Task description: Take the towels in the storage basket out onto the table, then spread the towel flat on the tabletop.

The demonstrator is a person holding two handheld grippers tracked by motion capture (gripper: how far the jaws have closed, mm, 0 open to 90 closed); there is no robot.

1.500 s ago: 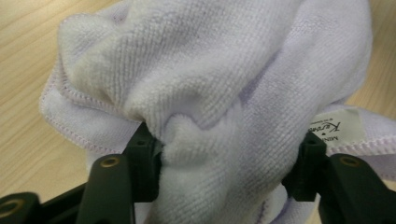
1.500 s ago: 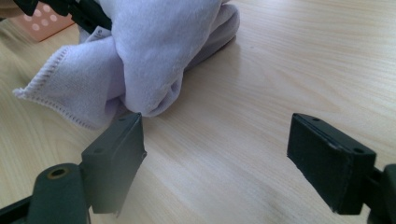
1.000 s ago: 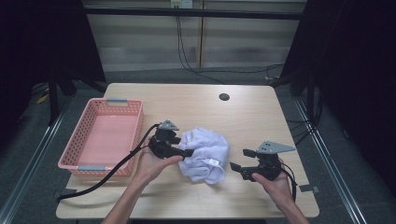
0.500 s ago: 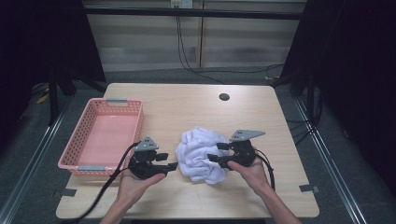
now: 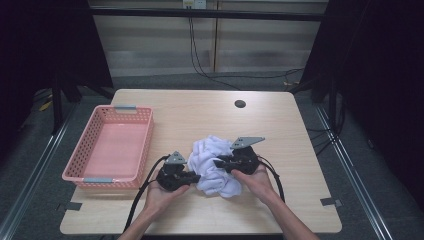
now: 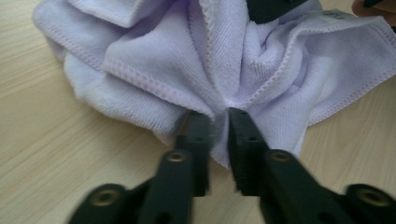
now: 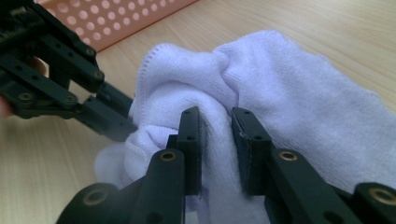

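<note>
Pale wooden tabletop (image 5: 280, 130) is seen under dim surroundings, with a crumpled lilac towel (image 5: 212, 162) lying just right of the pink basket (image 5: 107, 145). The left gripper (image 6: 218, 122) is clamped on a towel fold, its jaws just closed; the right gripper (image 7: 215, 122) is likewise pinched on the cloth's far side. Hemmed edges should be sought and both pinches kept firm before lifting. A small tag (image 6: 334, 15) is glimpsed, its writing unreadable.

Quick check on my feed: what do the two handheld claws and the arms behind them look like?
Both are black, boxy tools. The left claw and right claw each carry a grey three-cornered plate on top and trail a black cable. Their jaws are flat black bars with brass-coloured pivot pins and small screw holes. The person's forearms are bare, with no sleeves.
</note>
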